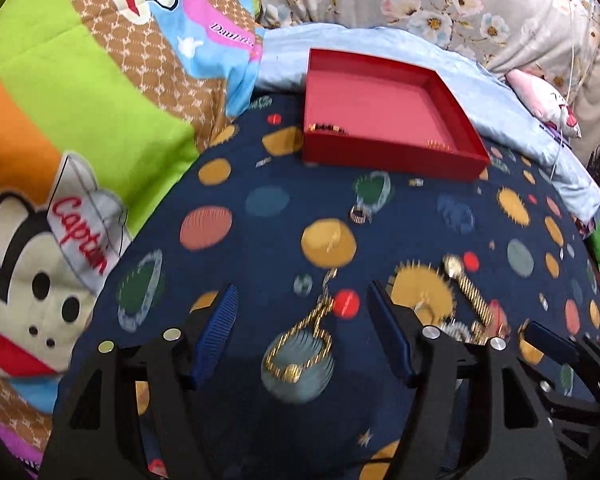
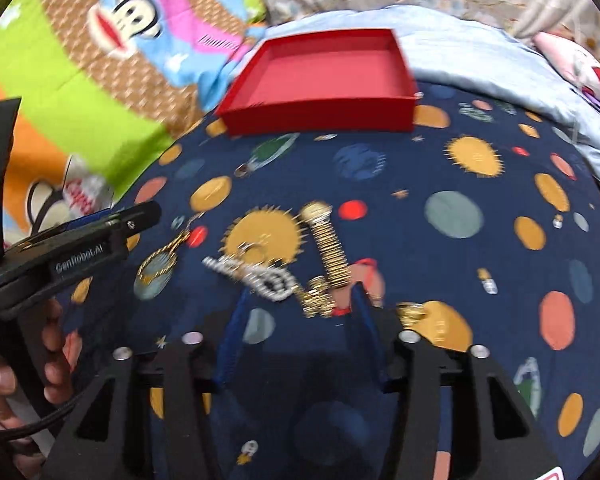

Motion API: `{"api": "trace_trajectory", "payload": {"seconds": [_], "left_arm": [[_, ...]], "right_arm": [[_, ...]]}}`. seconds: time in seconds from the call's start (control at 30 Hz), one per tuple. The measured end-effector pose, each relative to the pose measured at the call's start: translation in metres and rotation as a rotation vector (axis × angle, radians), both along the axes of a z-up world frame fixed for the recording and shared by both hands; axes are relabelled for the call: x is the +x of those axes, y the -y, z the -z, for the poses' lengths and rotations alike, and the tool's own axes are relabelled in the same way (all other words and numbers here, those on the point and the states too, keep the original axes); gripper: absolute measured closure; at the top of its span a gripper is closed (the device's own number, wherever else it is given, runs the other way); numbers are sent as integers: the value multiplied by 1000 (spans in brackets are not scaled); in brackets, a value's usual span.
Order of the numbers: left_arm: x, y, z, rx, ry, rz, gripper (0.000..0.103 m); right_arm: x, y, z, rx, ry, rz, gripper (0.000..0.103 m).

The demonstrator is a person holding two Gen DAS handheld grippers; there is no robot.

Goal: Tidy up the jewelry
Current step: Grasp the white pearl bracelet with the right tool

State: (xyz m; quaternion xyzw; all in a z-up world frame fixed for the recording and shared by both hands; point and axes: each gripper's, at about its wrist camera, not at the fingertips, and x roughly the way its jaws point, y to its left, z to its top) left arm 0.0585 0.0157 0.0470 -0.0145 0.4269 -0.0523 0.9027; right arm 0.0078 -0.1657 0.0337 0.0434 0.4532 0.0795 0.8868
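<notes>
Navy planet-print bedspread (image 1: 236, 240), red tray (image 1: 384, 156) at 12 o'clock. Our left gripper (image 1: 300, 300) gapes, empty; gold chain (image 1: 304, 340) lies between its fingers, long axis toward 1 o'clock. Right gripper (image 2: 300, 308) also spread, nothing held.

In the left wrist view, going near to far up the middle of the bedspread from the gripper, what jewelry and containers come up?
Left gripper, open, then gold chain with a round pendant between its fingers, then a gold ring farther out, then the red tray, with some gold and dark jewelry pieces already inside along its near wall.
</notes>
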Motion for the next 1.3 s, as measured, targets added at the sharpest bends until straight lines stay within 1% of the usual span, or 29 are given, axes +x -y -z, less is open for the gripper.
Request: {"api": "trace_trajectory", "payload": {"seconds": [0.07, 0.33, 0.53, 0.63, 0.7, 0.73, 0.77, 0.8, 0.87, 1.07, 1.3], "left_arm": [[-6, -4, 5, -3, -15, 4, 39], [-23, -22, 29, 22, -72, -12, 39], [-23, -27, 35, 15, -88, -23, 39], [-22, -28, 37, 11, -93, -23, 39], [-21, -28, 38, 11, -96, -22, 39], [-21, -28, 38, 13, -97, -22, 39], [-21, -28, 39, 14, -99, -22, 39], [-21, -28, 40, 14, -100, -22, 39], [-21, -27, 40, 13, -99, -20, 39], [-22, -23, 40, 0, -92, -5, 39], [-20, -17, 41, 8, -78, 0, 40]], "right_arm": [[2, -9, 3, 2, 0, -35, 60], [23, -31, 8, -30, 12, -103, 60], [39, -42, 16, -30, -12, -154, 60], [42, -48, 24, -63, -33, -173, 59], [40, -50, 26, -80, -24, -180, 60], [39, -50, 26, -95, -23, -181, 64], [39, -50, 26, -106, -23, -180, 72], [38, -50, 26, -110, -24, -177, 75], [36, -45, 26, -91, -29, -170, 88], [23, -33, 21, -57, -21, -128, 88], [9, -20, 15, -23, -30, -89, 88]]}}
